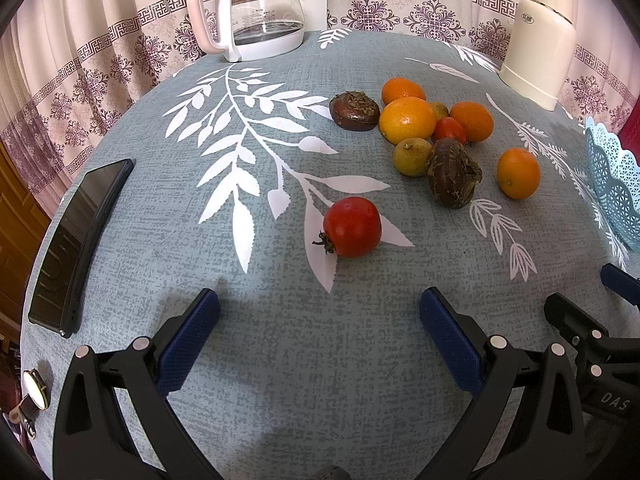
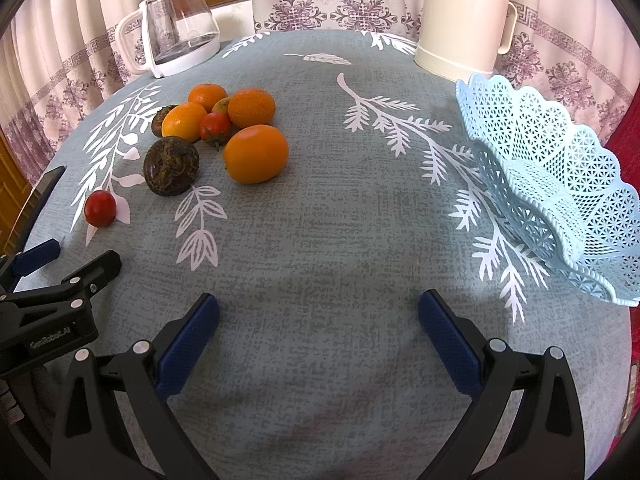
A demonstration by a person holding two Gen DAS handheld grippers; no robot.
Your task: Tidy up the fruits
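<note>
The basket (image 2: 560,184), pale blue lattice plastic with a scalloped rim, sits tilted at the right edge of the table (image 2: 320,240) and holds nothing. All the fruit lies loose on the cloth, well apart from it. A cluster (image 1: 432,128) of oranges, small greenish fruits, a tomato and two dark brown fruits sits towards the far side; one orange (image 1: 518,173) lies just right of the cluster, and a second tomato (image 1: 352,227) lies alone, nearer the left gripper (image 1: 320,316).

The glass kettle (image 1: 260,8) at the far left is clear, with only a little water visible at its base. The cream jug (image 2: 464,20) stands behind the basket; its contents are hidden.

The left gripper's jaws are spread wide and grip nothing. The right gripper (image 2: 319,316) is likewise spread over bare cloth, between fruit and basket.
</note>
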